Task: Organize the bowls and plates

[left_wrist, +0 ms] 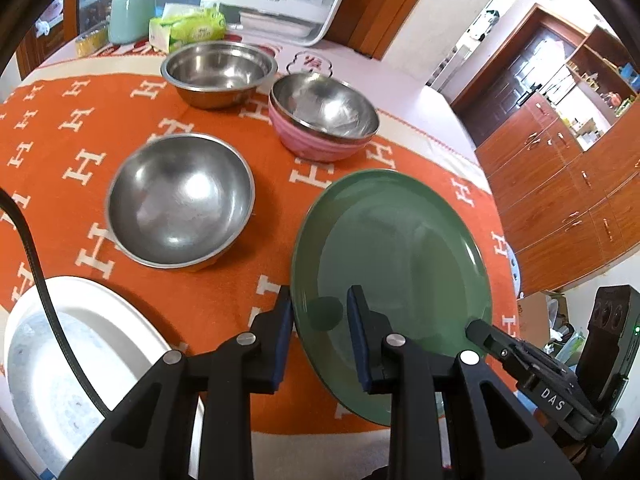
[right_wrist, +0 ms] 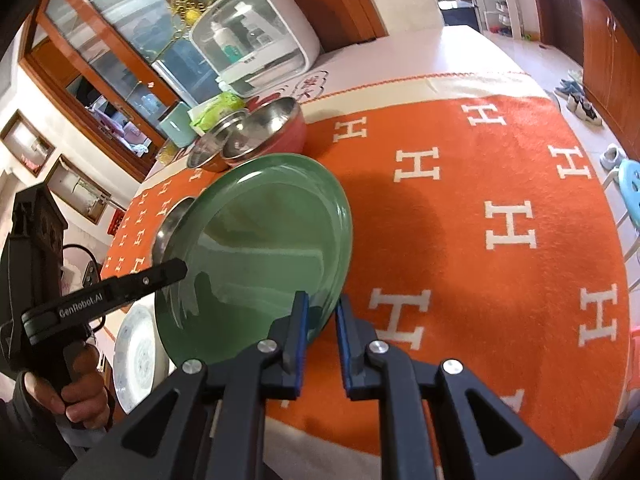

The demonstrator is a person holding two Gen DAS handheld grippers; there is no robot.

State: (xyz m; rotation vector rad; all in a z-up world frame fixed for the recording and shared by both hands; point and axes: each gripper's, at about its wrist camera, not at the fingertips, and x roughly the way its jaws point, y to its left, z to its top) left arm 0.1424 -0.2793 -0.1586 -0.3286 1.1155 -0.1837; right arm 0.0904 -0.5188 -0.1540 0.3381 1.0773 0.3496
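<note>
Left gripper (left_wrist: 320,312) nearest lens, angled steeply down, jaws narrow, clamped on near rim of green plate (left_wrist: 394,264). Right gripper (right_wrist: 322,314) likewise tilted down, jaws nearly closed, pinching same plate's opposite rim. Plate held tilted between both, above orange cloth (right_wrist: 480,220). Hand (right_wrist: 76,392) wraps left gripper's handle. Steel bowl (left_wrist: 180,200) just left of plate; pink bowl (left_wrist: 324,120) and second steel bowl (left_wrist: 218,72) behind; white plate (left_wrist: 60,360) near left.
</note>
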